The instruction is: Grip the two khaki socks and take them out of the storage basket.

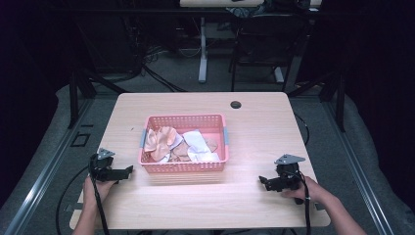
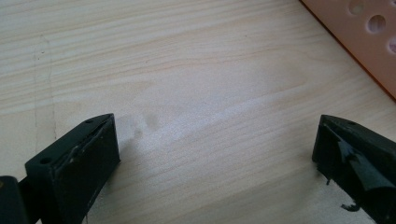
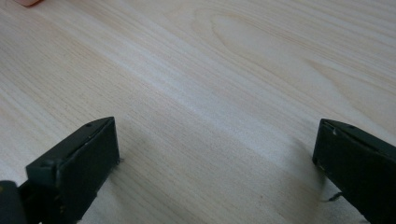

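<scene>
A pink perforated plastic basket (image 1: pixel 183 166) stands on the light wooden table (image 1: pixel 259 127), about midway across it. Crumpled peach and white cloths (image 1: pixel 176 143) lie inside the basket. The left gripper (image 1: pixel 128 171) rests just left of the basket's near corner, the right gripper (image 1: pixel 263 180) well apart to its right.

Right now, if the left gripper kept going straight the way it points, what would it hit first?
Most likely the pink basket. The left gripper sits open on the table, jaws aimed toward the basket's near left corner, with bare wood between. Depth is unclear, so it might only clip that corner.
</scene>
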The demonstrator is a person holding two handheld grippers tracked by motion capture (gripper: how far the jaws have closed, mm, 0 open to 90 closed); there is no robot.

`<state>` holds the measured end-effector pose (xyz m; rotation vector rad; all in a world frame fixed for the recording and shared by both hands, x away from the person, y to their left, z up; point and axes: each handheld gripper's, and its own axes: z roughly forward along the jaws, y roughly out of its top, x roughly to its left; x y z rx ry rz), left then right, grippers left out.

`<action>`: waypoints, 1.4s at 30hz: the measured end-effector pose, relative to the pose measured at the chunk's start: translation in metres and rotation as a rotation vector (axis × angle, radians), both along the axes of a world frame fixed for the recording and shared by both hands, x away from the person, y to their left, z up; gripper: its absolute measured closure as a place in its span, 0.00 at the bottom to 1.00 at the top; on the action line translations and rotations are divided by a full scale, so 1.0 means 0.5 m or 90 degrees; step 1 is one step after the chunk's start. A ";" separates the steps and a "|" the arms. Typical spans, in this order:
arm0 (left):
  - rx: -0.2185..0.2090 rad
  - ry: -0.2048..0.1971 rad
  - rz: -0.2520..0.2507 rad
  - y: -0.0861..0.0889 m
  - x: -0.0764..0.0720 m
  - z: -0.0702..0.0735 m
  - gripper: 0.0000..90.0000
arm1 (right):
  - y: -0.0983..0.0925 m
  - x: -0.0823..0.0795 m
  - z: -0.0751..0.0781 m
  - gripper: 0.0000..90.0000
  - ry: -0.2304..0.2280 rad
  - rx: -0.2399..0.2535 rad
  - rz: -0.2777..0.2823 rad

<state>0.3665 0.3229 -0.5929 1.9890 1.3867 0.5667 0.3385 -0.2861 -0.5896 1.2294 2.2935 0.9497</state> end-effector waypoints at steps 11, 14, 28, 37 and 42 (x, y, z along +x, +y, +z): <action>-0.003 0.026 0.002 0.007 0.003 0.011 0.00 | 0.000 0.000 0.000 0.00 -0.001 0.000 0.000; -0.008 0.037 0.003 0.011 0.002 0.017 0.00 | 0.000 0.000 0.000 0.00 -0.001 0.000 0.000; 0.011 0.074 -0.013 0.012 -0.005 0.070 0.00 | 0.000 0.000 0.000 0.00 -0.001 -0.001 0.001; 0.007 0.087 -0.005 0.013 -0.010 0.104 0.00 | 0.000 0.000 0.000 0.00 -0.001 -0.001 0.001; 0.010 0.114 0.000 0.020 -0.013 0.121 0.00 | 0.000 0.000 0.000 0.00 -0.001 -0.001 0.000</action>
